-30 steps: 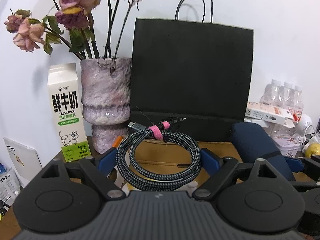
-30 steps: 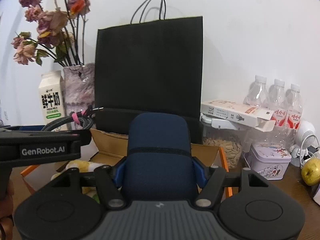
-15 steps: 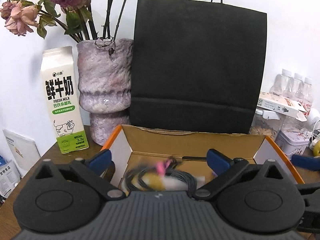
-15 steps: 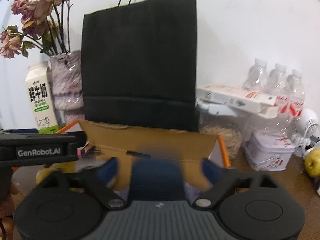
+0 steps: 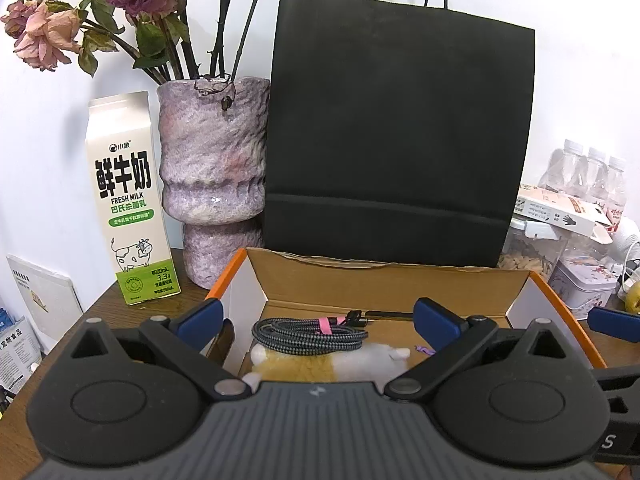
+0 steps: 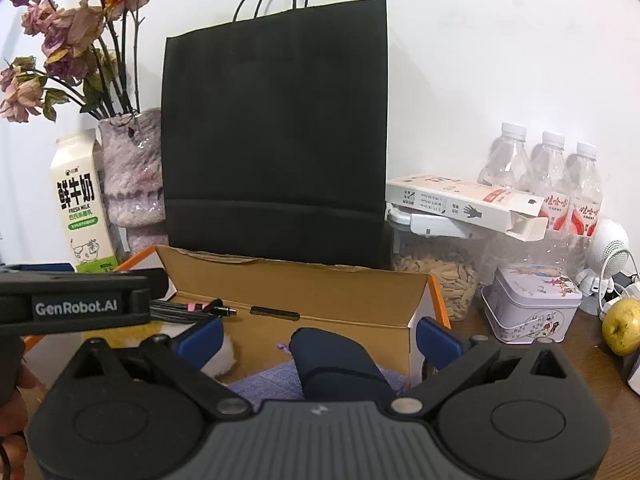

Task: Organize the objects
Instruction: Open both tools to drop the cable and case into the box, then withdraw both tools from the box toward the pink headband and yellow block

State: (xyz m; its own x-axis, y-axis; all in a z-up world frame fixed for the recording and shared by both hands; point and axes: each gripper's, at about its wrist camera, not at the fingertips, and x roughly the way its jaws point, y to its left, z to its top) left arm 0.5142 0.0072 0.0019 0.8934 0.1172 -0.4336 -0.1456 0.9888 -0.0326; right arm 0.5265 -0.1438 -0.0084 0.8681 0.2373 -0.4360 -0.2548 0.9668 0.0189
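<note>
Holding nothing, both grippers' fingers (image 5: 200,318) wide | box (image 5: 392,280): one cable (image 5: 308,334), one pouch (image 6: 336,364)

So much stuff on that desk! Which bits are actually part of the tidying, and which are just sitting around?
Part of the tidying: cardboard box, coiled cable, plush toy, navy pouch.

Just sitting around: milk carton, vase, black bag, water bottles, tin.

Both grippers side by side, tilted slightly down — left gripper (image 5: 318,316) and right gripper (image 6: 318,330) with jaws spread wide, just opened, gripping nothing.
</note>
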